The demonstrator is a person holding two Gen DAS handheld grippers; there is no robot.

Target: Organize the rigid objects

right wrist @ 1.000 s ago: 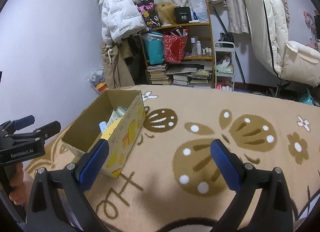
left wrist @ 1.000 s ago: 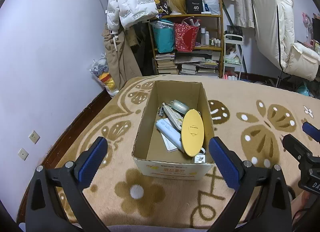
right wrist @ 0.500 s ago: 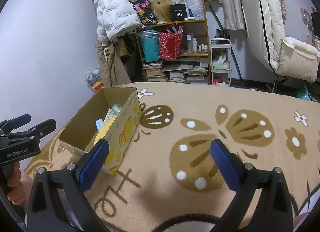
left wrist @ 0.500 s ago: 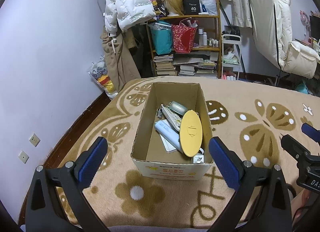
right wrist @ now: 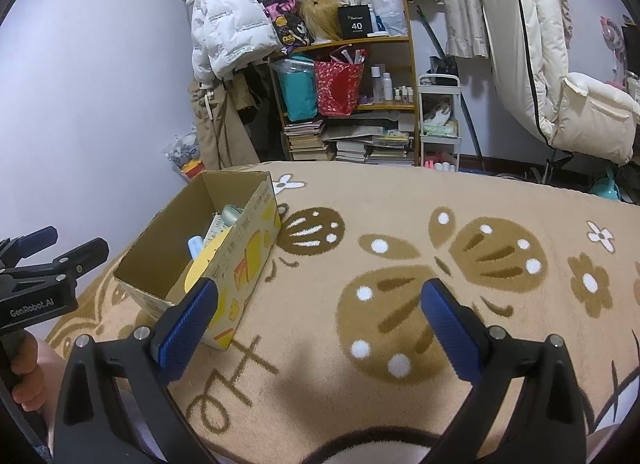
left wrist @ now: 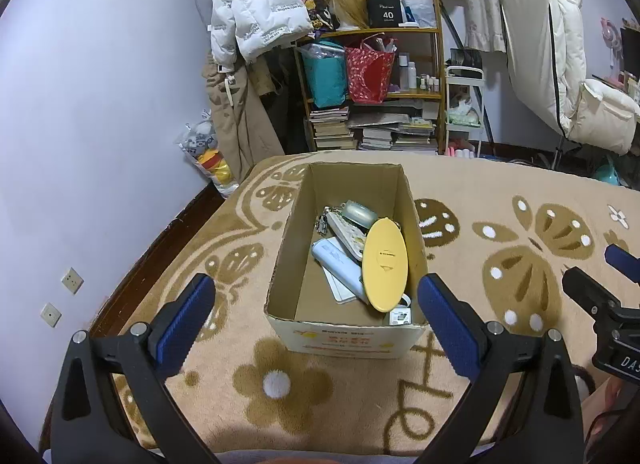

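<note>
The cardboard box [left wrist: 347, 338] sits on the tan patterned blanket [left wrist: 500, 199], open side up, with its long axis running away from the left wrist camera toward the shelf unit [left wrist: 374, 87] at the far wall. Inside it, a yellow oval case [left wrist: 385, 264] lies against the right wall, its long axis roughly parallel to the box length. A pale blue case [left wrist: 338, 266] lies just left of it, angled diagonally, and a white remote [left wrist: 346, 229] and a grey-green pouch [left wrist: 359, 212] rest nearer the far end. A small white square item [left wrist: 400, 316] occupies the near right corner. The left gripper [left wrist: 316, 318] is held level just in front of the box, aimed along its length, jaws spread wide and empty. The right gripper [right wrist: 318, 318] is positioned over bare blanket to the right of the box, jaws likewise wide apart and holding nothing. In the right wrist view, a hand [right wrist: 24, 378] grips the left tool's handle.
</note>
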